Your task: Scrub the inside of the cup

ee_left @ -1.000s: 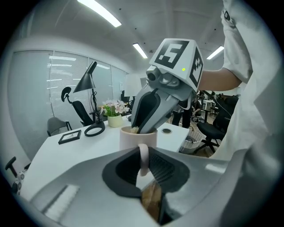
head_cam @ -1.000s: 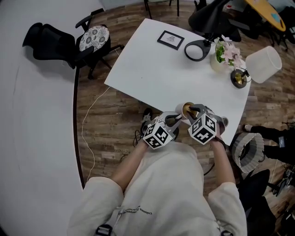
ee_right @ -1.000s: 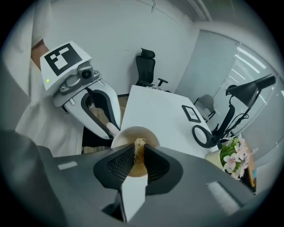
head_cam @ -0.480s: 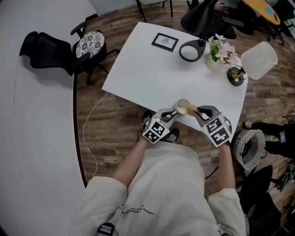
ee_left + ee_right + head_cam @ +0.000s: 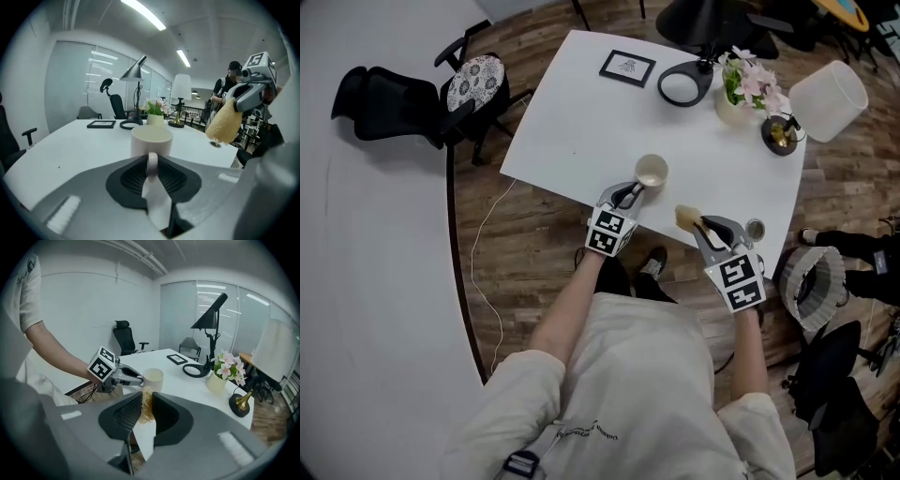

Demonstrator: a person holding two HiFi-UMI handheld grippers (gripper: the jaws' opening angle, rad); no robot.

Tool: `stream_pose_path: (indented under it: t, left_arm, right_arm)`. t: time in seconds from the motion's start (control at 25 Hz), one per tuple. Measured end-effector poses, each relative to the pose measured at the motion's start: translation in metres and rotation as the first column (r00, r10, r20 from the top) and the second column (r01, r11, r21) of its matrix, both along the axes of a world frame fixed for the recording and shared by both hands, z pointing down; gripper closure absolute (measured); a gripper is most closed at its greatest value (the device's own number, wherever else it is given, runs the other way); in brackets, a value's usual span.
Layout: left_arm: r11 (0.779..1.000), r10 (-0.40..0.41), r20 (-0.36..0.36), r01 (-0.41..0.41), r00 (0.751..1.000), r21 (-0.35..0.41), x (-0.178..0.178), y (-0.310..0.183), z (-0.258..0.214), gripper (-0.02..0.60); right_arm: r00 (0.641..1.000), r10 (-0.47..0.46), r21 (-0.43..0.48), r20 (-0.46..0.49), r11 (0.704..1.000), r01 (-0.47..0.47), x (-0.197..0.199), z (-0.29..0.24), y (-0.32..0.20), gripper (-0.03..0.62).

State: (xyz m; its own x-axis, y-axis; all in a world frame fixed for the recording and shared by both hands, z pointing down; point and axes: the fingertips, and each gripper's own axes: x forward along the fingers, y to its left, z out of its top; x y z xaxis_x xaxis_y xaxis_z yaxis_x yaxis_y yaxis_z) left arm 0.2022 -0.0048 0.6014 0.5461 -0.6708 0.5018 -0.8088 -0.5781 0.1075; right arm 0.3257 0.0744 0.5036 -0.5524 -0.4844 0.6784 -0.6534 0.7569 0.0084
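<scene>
The cream cup stands upright near the front edge of the white table. My left gripper is shut on its handle. In the left gripper view the handle sits pinched between the jaws, with the cup just beyond. My right gripper is shut on a yellow sponge, held in the air to the right of the cup and clear of it. The right gripper view shows the sponge clamped between the jaws, with the cup and the left gripper ahead.
At the table's far side are a picture frame, a black lamp base, a flower pot, a brass stand and a white lampshade. A black chair stands at the left. A person stands beyond the table.
The cup was held tilted close to my body with the sponge at its mouth. It now stands upright further out on the table, and the right gripper has drawn the sponge away to the right.
</scene>
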Motion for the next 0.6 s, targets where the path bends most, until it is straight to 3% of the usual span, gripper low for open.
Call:
stream_pose_path:
  t: [0.12, 0.32, 0.44, 0.48, 0.52, 0.6]
  left_arm:
    - [0.997, -0.035, 0.003, 0.035, 0.999, -0.063, -0.006, 0.007, 0.016, 0.465]
    - [0.992, -0.071, -0.036, 0.067, 0.997, -0.106, -0.015, 0.03, 0.017, 0.459]
    - [0.984, -0.135, -0.059, 0.126, 0.989, -0.128, -0.029, 0.055, 0.01, 0.46]
    - [0.98, -0.162, -0.066, 0.153, 0.985, -0.127, -0.036, 0.065, 0.003, 0.491]
    - [0.977, -0.188, -0.076, 0.178, 0.979, -0.122, -0.042, 0.075, -0.004, 0.574]
    - [0.974, -0.21, -0.101, 0.199, 0.973, -0.11, -0.048, 0.094, -0.022, 0.581]
  right_arm:
    - [0.999, 0.04, -0.005, 0.009, 0.999, -0.04, 0.001, 0.01, 0.008, 0.503]
    - [0.984, 0.175, 0.011, 0.026, 0.985, -0.175, 0.004, 0.024, 0.007, 0.503]
    - [0.958, 0.274, -0.003, 0.082, 0.962, -0.275, 0.0, 0.034, 0.01, 0.503]
    - [0.946, 0.305, -0.015, 0.106, 0.952, -0.306, -0.003, 0.037, 0.014, 0.503]
    - [0.934, 0.335, -0.026, 0.127, 0.942, -0.334, -0.005, 0.039, 0.019, 0.503]
    - [0.91, 0.383, -0.036, 0.16, 0.923, -0.383, -0.007, 0.04, 0.03, 0.503]
